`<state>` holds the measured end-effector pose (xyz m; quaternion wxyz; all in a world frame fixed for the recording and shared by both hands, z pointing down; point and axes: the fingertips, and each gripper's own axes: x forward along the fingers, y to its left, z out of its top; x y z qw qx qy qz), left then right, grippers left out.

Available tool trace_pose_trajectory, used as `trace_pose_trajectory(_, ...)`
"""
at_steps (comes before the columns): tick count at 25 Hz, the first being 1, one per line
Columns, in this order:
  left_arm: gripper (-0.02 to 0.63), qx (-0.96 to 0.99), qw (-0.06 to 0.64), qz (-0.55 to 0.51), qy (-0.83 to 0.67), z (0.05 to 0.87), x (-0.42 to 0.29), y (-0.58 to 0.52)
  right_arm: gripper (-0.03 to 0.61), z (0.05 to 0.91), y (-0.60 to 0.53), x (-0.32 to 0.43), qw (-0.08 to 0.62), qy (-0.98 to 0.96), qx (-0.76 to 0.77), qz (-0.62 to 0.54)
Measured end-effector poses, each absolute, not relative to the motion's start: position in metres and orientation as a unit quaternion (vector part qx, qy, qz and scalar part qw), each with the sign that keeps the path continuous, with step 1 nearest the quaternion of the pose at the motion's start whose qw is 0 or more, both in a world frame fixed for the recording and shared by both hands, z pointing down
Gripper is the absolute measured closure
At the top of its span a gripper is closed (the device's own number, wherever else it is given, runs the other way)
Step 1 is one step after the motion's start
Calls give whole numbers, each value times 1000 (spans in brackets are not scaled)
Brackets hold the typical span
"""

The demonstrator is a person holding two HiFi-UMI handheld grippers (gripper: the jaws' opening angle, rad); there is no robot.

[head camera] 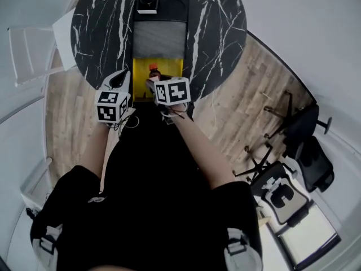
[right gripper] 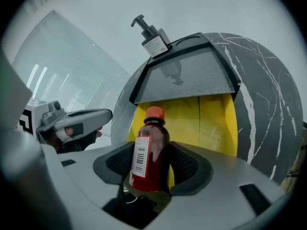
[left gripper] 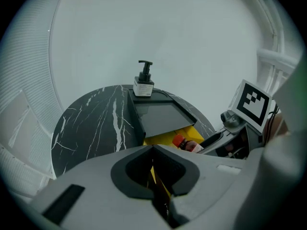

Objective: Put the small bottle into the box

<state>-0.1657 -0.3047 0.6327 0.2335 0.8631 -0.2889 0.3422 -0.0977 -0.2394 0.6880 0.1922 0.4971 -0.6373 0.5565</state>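
Fingers point(right gripper: 192, 163) of our right gripper point(right gripper: 152, 169) clamp small orange-capped bottle point(right gripper: 149, 150) upright above yellow-lined box point(right gripper: 213, 123) — our left gripper point(left gripper: 154, 178) pinches thin yellow box edge (lid point(right gripper: 184, 78) open).

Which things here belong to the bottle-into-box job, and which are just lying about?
Job:
- small bottle, held in the right gripper jaws
- box, open, yellow inside

Lying about:
- pump bottle at the box's far end
- office chairs on the floor

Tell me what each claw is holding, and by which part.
The right claw grips the small bottle by its lower body, below the label's middle. The left claw is shut on nothing.
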Motion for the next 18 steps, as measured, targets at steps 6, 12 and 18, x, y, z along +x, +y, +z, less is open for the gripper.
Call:
trace_pose_trajectory(6, 614, 863, 238, 345, -282, 639, -170, -304, 364, 701, -233, -102, 225, -622, 499, 560)
trace_pose_trajectory(12, 614, 860, 247, 347, -282, 644, -179, -298, 364, 712, -227, -108, 252, -609, 491, 569)
trace_pose_trajectory(18, 614, 859, 252, 344, -284, 644, -183, -292, 364, 718, -228, -111, 271, -608, 484, 568)
